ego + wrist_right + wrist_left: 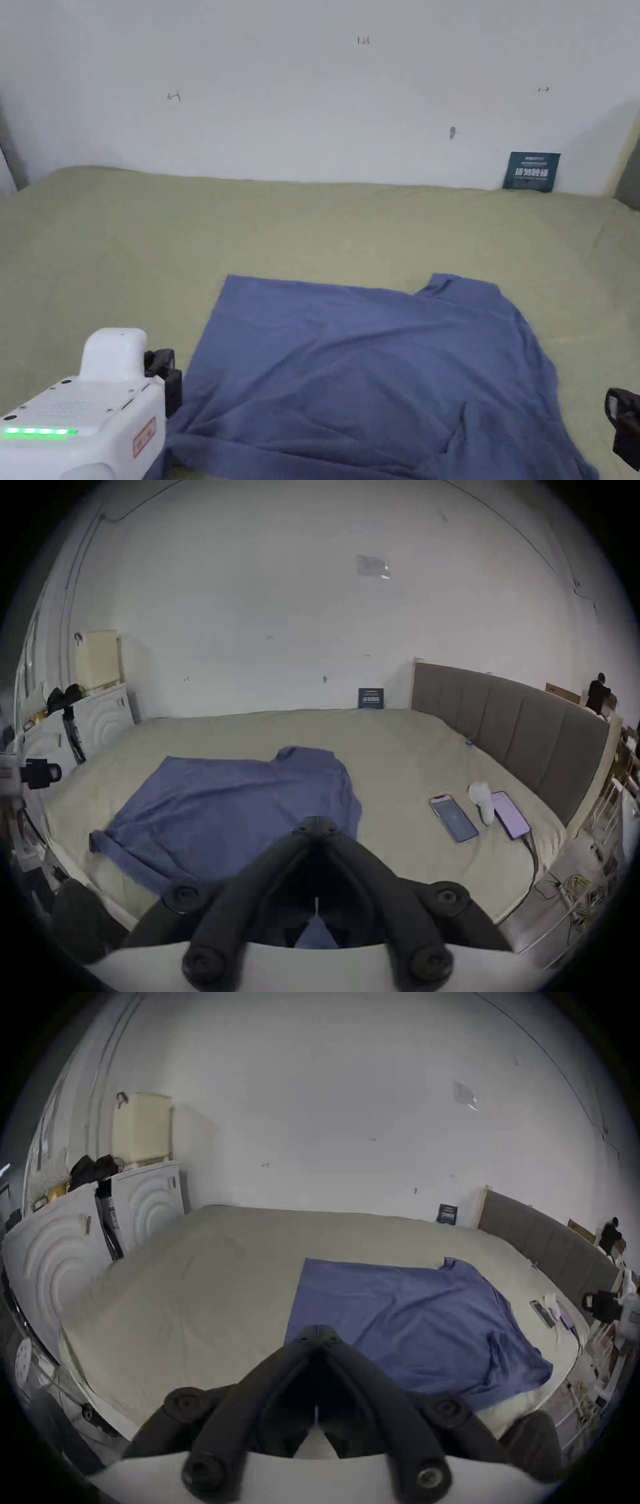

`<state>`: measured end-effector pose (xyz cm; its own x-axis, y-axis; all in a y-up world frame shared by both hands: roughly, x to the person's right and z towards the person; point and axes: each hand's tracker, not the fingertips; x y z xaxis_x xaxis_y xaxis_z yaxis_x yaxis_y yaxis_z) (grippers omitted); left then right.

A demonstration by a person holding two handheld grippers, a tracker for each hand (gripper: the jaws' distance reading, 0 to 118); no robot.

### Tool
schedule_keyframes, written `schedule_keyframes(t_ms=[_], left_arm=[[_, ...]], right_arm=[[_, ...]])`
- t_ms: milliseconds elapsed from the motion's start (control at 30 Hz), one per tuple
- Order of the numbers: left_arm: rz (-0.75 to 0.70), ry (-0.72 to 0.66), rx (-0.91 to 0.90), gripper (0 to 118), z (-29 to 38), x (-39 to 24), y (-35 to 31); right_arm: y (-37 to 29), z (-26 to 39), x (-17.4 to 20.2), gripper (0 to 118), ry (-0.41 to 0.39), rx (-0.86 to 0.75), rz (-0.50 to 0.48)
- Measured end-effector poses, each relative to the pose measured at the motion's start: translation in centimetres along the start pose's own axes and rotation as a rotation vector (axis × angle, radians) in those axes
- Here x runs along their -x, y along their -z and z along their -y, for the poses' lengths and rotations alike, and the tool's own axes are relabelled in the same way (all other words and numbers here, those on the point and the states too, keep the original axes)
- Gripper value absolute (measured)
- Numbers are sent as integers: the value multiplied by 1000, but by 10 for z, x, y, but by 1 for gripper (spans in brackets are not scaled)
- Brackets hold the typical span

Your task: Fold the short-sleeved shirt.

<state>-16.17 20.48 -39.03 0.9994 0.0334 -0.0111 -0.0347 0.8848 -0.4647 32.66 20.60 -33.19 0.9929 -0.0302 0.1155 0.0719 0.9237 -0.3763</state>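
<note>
A blue short-sleeved shirt lies spread out with a few wrinkles on the olive-green bed, its collar end toward the right. My left gripper, white-bodied with a green light strip, hovers at the shirt's left edge. In the left gripper view its black jaws meet at the tips, left gripper shut with nothing between them, the shirt just beyond. My right gripper shows at the right edge, off the shirt's right side. In the right gripper view the right gripper is shut and empty over the shirt.
Two phones and a white object lie on the bed right of the shirt. A grey headboard lines the right side, white cabinets the left. A dark card leans on the back wall. A person stands far right.
</note>
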Motion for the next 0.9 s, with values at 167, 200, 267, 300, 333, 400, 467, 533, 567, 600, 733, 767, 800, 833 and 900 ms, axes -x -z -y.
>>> schedule_keyframes(t_ms=[167, 200, 267, 300, 333, 400, 467, 533, 567, 600, 733, 767, 800, 833, 900], left_arm=[[-19, -8, 22, 0, 9, 16, 9], [-14, -21, 50, 0, 11, 23, 15], [-26, -21, 105, 0, 17, 25, 18], [-20, -20, 149, 0, 21, 31, 25], [-10, -25, 190, 0, 26, 35, 32], [8, -40, 306, 0, 35, 46, 50], [14, -41, 384, 0, 46, 56, 69], [-19, -57, 440, 44, 54, 64, 85], [-10, -72, 479, 98, 57, 68, 94], [9, -97, 528, 118, 62, 71, 103], [-12, -88, 533, 108, 62, 71, 115], [-13, -80, 540, 102, 69, 71, 119], [-21, -65, 547, 88, 72, 69, 121], [-25, -49, 555, 69, 73, 67, 123], [-17, -37, 558, 7, 72, 65, 120]], right_arm=[[-2, 10, -1, 1, 15, -8, -7], [-2, 11, -3, 1, 20, 2, -12], [-2, 15, -3, 1, 26, 16, -15], [-2, 15, -2, 1, 23, 23, -15], [-2, 17, -2, 1, 18, 34, -15], [0, 21, -3, 1, 19, 54, -17], [9, 29, -10, 1, 21, 78, -17], [11, 33, -12, 1, 23, 99, -21], [13, 36, -13, 1, 21, 115, -25], [15, 38, -15, 1, 16, 124, -23], [25, 48, -24, 1, 18, 174, -21], [29, 50, -27, 1, 26, 195, -24], [32, 53, -30, 1, 34, 210, -23], [34, 57, -31, 1, 35, 227, -22], [39, 65, -36, 1, 28, 276, -22]])
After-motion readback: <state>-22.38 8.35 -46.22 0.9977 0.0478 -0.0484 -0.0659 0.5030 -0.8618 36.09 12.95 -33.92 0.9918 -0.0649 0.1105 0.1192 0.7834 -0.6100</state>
